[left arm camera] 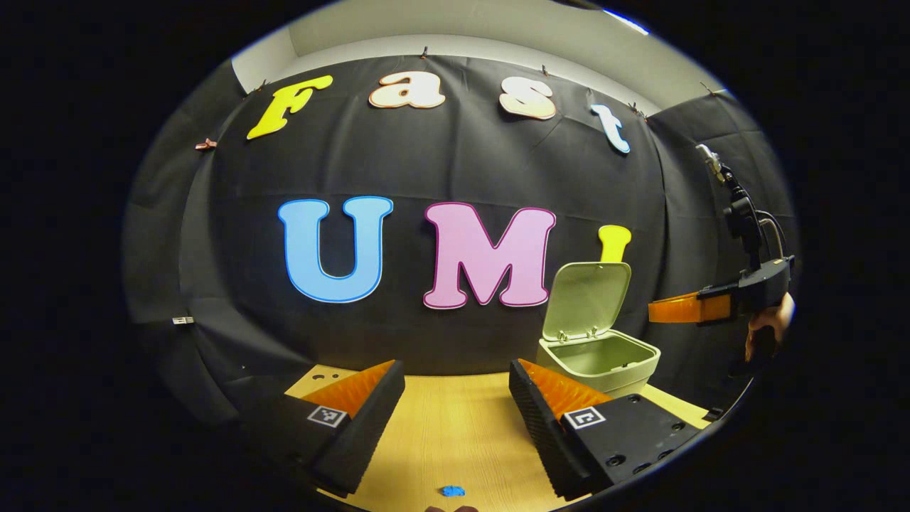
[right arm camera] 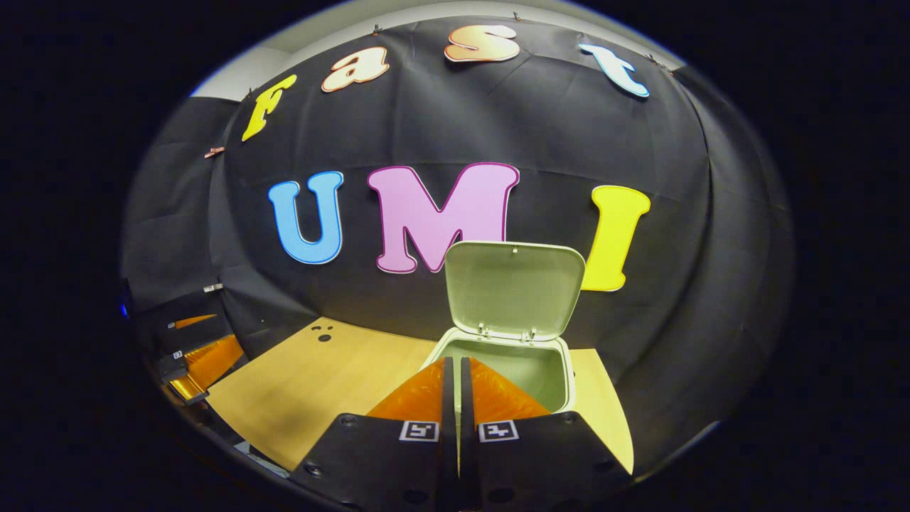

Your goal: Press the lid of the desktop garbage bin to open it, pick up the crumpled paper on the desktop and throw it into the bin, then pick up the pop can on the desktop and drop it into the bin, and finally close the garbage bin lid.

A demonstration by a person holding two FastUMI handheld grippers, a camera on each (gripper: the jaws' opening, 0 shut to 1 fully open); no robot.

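Right gripper (right arm camera: pixel 455 370), fingers pressed together holding nothing, hovers just before the open-lidded bin (right arm camera: pixel 508 355) near the table's (right arm camera: pixel 313 384) far right edge. Left gripper (left arm camera: pixel 455 391) spread wide over bare tabletop.

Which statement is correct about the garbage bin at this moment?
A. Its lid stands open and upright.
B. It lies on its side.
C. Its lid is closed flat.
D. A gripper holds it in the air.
A: the lid stands upright behind the bin, whose open top shows in both views; the bin sits on the table.
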